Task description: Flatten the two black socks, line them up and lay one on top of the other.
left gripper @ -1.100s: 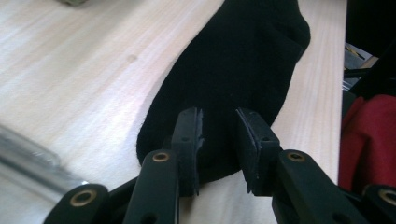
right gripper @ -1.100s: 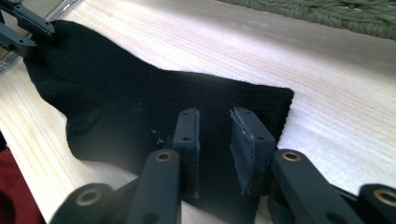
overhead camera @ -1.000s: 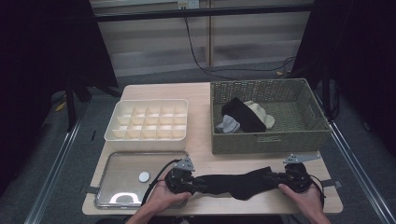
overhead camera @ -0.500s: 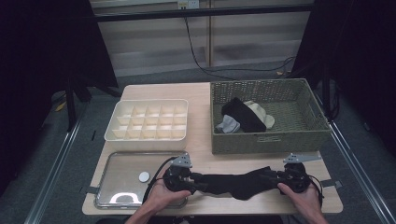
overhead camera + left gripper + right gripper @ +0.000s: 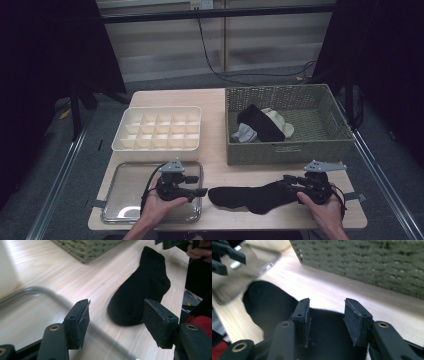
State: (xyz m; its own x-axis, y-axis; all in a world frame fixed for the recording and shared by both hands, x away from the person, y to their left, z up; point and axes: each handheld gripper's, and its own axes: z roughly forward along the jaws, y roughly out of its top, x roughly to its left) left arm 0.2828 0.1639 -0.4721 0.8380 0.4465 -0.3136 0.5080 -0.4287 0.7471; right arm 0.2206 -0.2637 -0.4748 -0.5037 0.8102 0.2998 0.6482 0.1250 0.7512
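Black sock (image 5: 255,196) lay flat along the near edge of the table (image 5: 215,165), toe toward the tray (image 5: 127,187), cuff toward my right. My left gripper (image 5: 199,192) had just been opening; its jaws stood apart with nothing between them, pulled back over the tray's rim, the toe ahead of them in the left gripper view (image 5: 140,290). My right gripper (image 5: 289,181) had also just been opening; in the right gripper view its pads (image 5: 305,315) stood clear above the cuff without pressing on it, so I read the sock as released at both ends. What worried me was the heel bulging toward the table's front edge: a careless sweep of either hand could have dragged it off. Had I closed the right jaws from where they sat, they might have pinched one layer only and left the sock twisted. The left gripper, coming back low, could have knocked the tray's rim. The basket (image 5: 287,150) and the divided box (image 5: 157,142) stood well clear behind.
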